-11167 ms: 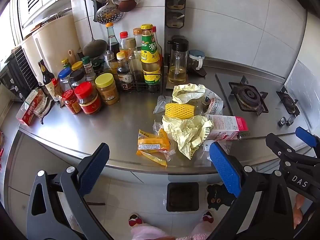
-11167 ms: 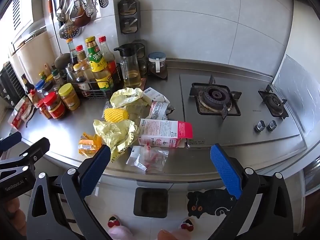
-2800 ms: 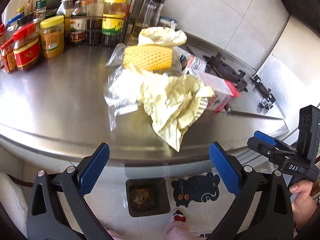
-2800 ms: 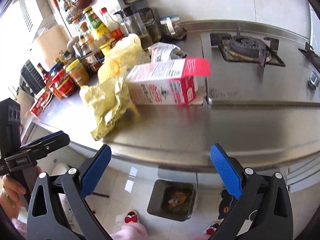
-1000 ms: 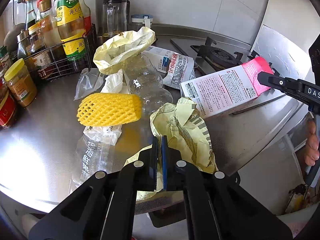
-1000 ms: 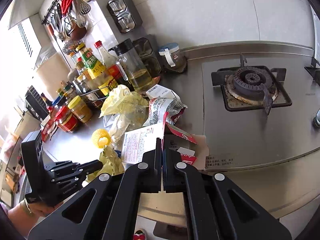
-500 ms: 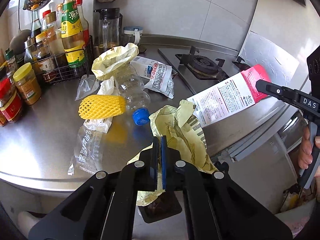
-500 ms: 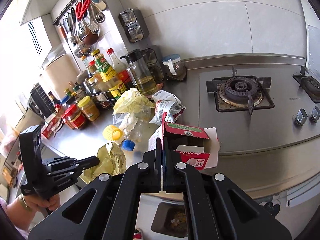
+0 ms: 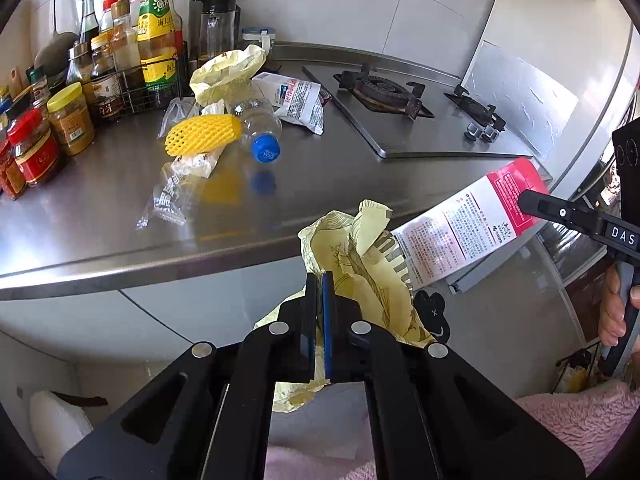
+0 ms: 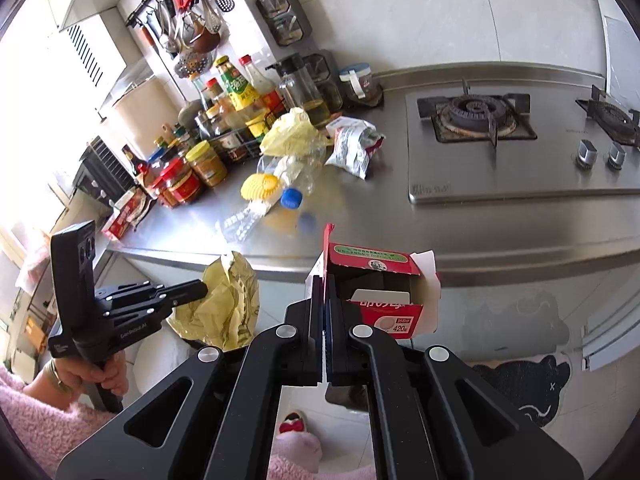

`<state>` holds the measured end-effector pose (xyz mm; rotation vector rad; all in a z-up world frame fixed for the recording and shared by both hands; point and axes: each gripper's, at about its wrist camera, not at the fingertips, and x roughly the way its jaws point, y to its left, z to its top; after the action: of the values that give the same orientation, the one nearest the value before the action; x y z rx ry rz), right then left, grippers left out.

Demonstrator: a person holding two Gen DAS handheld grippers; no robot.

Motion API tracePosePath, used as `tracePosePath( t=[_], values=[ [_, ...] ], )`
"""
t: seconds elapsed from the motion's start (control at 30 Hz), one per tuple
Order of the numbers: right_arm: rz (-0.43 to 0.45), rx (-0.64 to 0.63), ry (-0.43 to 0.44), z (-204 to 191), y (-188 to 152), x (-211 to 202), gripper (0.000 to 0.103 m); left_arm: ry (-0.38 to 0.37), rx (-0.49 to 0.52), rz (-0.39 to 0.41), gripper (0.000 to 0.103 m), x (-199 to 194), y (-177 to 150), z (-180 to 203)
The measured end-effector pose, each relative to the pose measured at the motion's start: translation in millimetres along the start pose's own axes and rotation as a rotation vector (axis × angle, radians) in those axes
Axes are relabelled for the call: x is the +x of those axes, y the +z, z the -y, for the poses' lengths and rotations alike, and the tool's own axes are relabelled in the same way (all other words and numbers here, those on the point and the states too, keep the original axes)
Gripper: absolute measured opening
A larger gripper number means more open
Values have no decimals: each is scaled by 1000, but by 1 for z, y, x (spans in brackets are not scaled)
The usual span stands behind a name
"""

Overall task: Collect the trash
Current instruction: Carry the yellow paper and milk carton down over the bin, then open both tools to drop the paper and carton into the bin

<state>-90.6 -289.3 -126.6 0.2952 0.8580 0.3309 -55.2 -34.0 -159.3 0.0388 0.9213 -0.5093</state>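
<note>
My left gripper [image 9: 319,286] is shut on a crumpled pale yellow wrapper [image 9: 360,256], held in the air in front of the counter edge; it also shows in the right wrist view [image 10: 228,300]. My right gripper [image 10: 324,292] is shut on the flap of an open red and white carton [image 10: 380,296], also off the counter; the carton shows in the left wrist view [image 9: 468,220]. On the steel counter [image 9: 100,200] lie a yellow foam net [image 9: 204,134], a clear bottle with a blue cap [image 9: 262,140], clear plastic wrap [image 9: 172,196], a yellow bag [image 9: 226,72] and a white snack pack [image 9: 296,98].
Sauce bottles and jars [image 9: 80,92] crowd the counter's left back. A gas hob [image 9: 384,92] with knobs [image 9: 482,132] fills the right. Utensils [image 10: 188,28] hang on the wall. A cat floor mat [image 10: 524,380] lies below the counter.
Both grippers have drawn back from the counter with their loads. The wrapper and the carton, lifted off the steel earlier, now hang in front of the counter edge.
</note>
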Motion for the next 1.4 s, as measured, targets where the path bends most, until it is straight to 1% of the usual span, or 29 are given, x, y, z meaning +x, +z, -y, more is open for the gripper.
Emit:
tracePosePath(
  t=[0.17, 0.33, 0.43, 0.67, 0.73, 0.9, 1.03, 1.27, 1.37, 1.4],
  values=[
    [-100, 37, 1, 6, -35, 22, 2, 4, -41, -57, 1, 12, -29, -9],
    [-200, 63, -10, 18, -64, 63, 2, 4, -85, -131, 1, 47, -57, -21],
    [-257, 55, -41, 25, -80, 94, 2, 19, -98, -183, 1, 78, -75, -27],
    [-349, 35, -123, 40, -110, 169, 2, 52, -142, -315, 1, 164, -115, -45],
    [-367, 50, -132, 46, -116, 189, 2, 51, -151, -354, 1, 187, -125, -48],
    [-406, 38, -141, 55, -129, 233, 2, 48, -192, -440, 1, 239, -150, -56],
    [-439, 51, -159, 60, -135, 263, 2, 43, -187, -467, 1, 265, -157, -54],
    [-463, 107, -171, 66, -141, 296, 3, 25, -195, -492, 2, 288, -165, -61],
    [-464, 127, -163, 67, -141, 306, 6, 15, -204, -500, 5, 297, -165, -66],
    [-460, 135, -163, 67, -140, 308, 6, 16, -206, -499, 10, 300, -164, -68]
  ],
)
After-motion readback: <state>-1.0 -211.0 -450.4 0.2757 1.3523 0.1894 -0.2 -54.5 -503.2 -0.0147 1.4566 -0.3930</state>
